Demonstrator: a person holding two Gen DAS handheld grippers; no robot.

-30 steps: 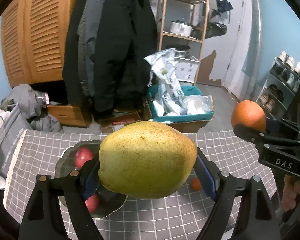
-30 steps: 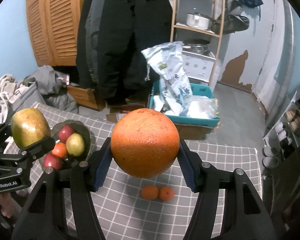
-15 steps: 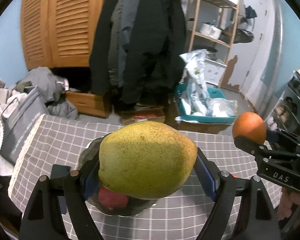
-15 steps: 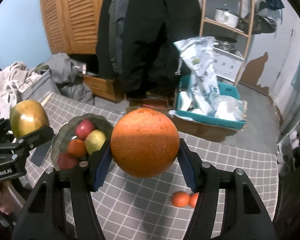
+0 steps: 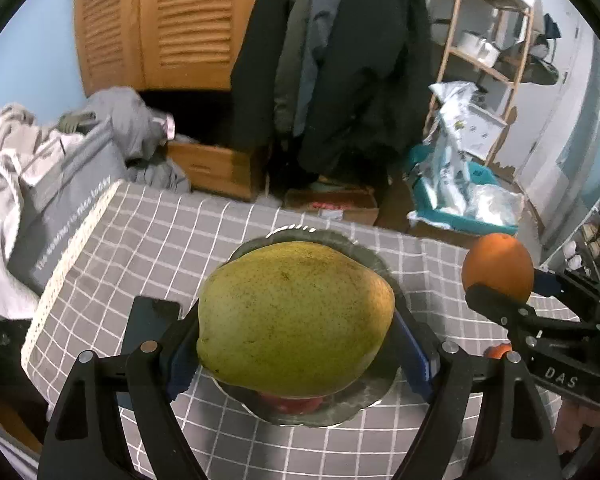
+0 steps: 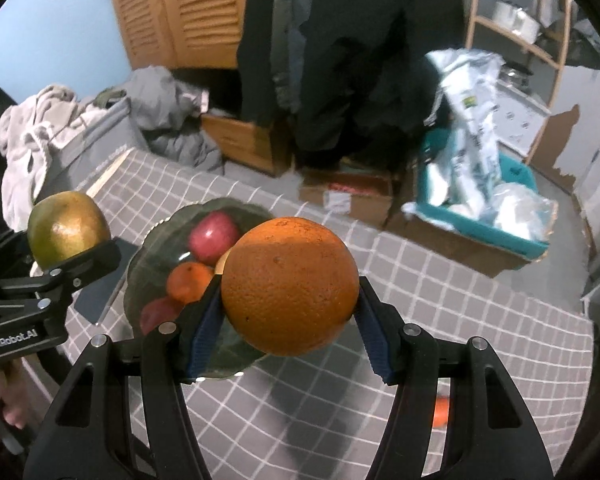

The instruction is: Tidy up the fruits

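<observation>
My left gripper is shut on a large yellow-green pear and holds it above the dark glass fruit plate. My right gripper is shut on a big orange, above the plate's right edge. In the right wrist view the plate holds a red apple, a small orange and another red fruit. The left gripper with the pear shows at the left there. The right gripper's orange shows at the right of the left wrist view.
The table has a grey checked cloth. A dark phone lies left of the plate. A small orange lies on the cloth at the right. Clothes, a wooden cabinet, coats and a teal crate stand beyond the table.
Both grippers have moved left with their fruit. The plate now sits under the pear, and the orange is over the plate's right edge. The small oranges have slid to the right.
</observation>
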